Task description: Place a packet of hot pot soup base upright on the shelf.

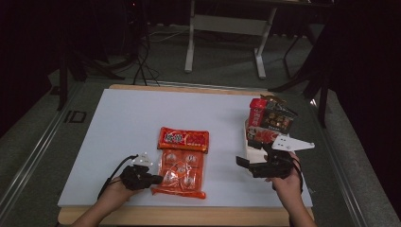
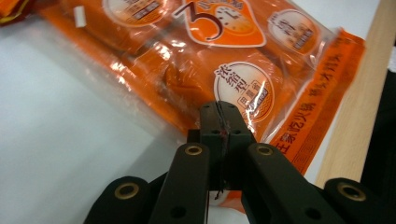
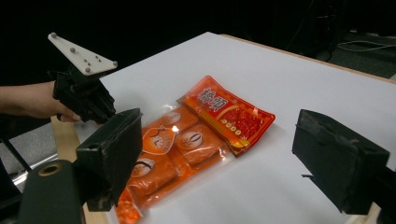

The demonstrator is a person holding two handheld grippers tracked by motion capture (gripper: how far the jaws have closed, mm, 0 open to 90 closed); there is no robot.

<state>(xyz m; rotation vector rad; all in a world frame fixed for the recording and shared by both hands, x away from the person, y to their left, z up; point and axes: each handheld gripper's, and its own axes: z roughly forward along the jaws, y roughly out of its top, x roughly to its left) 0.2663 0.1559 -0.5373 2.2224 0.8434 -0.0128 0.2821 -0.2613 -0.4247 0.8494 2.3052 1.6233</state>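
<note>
Packet: we see the orange packet [image 1: 182, 169] lying flat at the table's near middle.
Left gripper [image 1: 156, 179]: pinched shut on its clear edge; we lift slowly.
Right gripper [image 1: 246, 163]: wide, unladen, beside the box [image 1: 265, 137].

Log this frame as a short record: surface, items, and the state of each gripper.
surface: white table top with a wooden edge
main item: orange food packet, lying flat near the front edge
other item: red and black packets in a box at the right
left gripper: jaws shut, at the packet's near left edge; a grip on the film cannot be confirmed
right gripper: jaws wide open, empty, facing the packet
</note>
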